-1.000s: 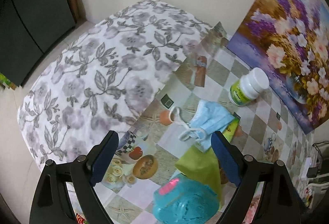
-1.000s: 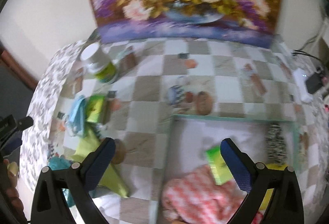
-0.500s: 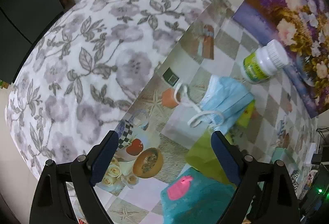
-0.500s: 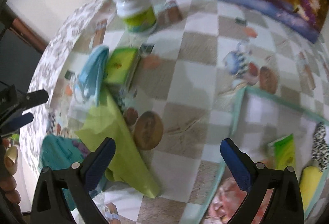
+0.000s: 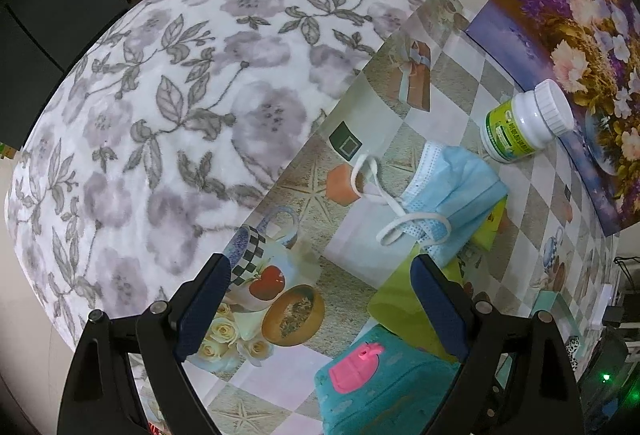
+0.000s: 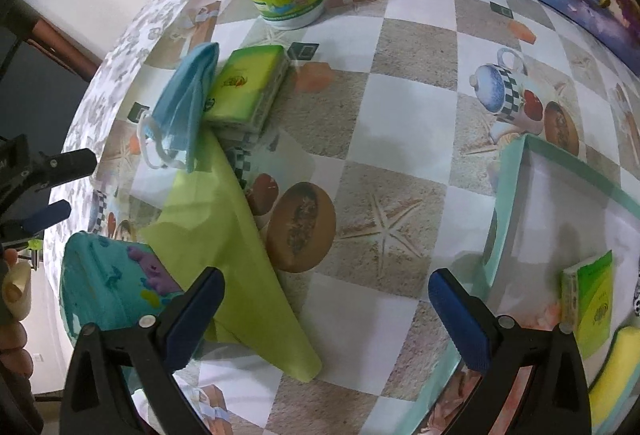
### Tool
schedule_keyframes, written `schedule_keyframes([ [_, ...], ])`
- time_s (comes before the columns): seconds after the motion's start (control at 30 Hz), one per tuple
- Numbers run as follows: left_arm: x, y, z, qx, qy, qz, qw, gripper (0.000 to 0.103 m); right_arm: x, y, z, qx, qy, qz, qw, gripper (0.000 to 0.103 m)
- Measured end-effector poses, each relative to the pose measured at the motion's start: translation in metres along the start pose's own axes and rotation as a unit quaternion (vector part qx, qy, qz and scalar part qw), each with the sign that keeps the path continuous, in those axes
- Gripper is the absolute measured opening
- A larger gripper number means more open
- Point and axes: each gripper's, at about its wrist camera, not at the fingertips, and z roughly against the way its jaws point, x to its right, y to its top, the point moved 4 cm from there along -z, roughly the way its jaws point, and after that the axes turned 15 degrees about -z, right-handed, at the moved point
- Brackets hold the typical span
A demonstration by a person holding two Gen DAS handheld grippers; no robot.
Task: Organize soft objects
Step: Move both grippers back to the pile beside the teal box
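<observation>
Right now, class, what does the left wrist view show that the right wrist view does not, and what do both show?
Only the left wrist view shows the floral blanket spreading wide beside the tablecloth, and the pink patch on the teal cloth. Only the right wrist view shows the mint tray with a green packet and a yellow sponge in it. Both show the blue face mask, the white bottle, the lime cloth and open gripper fingers.
</observation>
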Motion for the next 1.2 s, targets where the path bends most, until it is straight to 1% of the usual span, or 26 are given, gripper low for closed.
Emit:
schedule_keyframes([
  [0.27, 0.002, 0.002, 0.005, 0.007, -0.001, -0.001, 1.0000, 0.092, 0.009, 0.007, 0.008, 0.008, 0.010, 0.003, 1.000, 0.103],
  [0.5, 0.002, 0.001, 0.010, 0.013, -0.001, 0.000, 0.9999, 0.092, 0.012, 0.004, 0.022, 0.030, 0.003, 0.052, 0.998, 0.103],
  [0.63, 0.005, -0.001, 0.006, 0.006, 0.000, -0.006, 1.0000, 0.092, 0.002, -0.007, 0.024, 0.034, -0.005, 0.102, 0.994, 0.103],
  [0.77, 0.006, -0.004, -0.001, -0.006, 0.013, -0.018, 0.9997, 0.092, -0.009, -0.019, 0.017, 0.028, -0.002, 0.146, 0.989, 0.103],
  [0.9, 0.001, -0.005, -0.002, -0.007, 0.026, -0.016, 0.9995, 0.092, -0.017, -0.031, 0.006, 0.023, -0.020, 0.187, 0.982, 0.103],
  [1.07, -0.001, -0.005, -0.003, -0.009, 0.026, -0.016, 0.9995, 0.092, -0.022, -0.036, -0.005, 0.028, -0.042, 0.208, 0.977, 0.103],
  [1.1, -0.001, -0.005, -0.003, -0.009, 0.026, -0.016, 0.9995, 0.092, -0.022, -0.037, -0.008, 0.031, -0.053, 0.209, 0.976, 0.103],
  [1.13, 0.000, -0.005, -0.003, -0.009, 0.025, -0.016, 0.9995, 0.092, -0.022, -0.037, -0.010, 0.034, -0.056, 0.208, 0.976, 0.103],
  [1.2, 0.002, -0.005, -0.003, -0.007, 0.027, -0.019, 0.9994, 0.092, -0.022, -0.034, -0.011, 0.043, -0.050, 0.197, 0.978, 0.103],
])
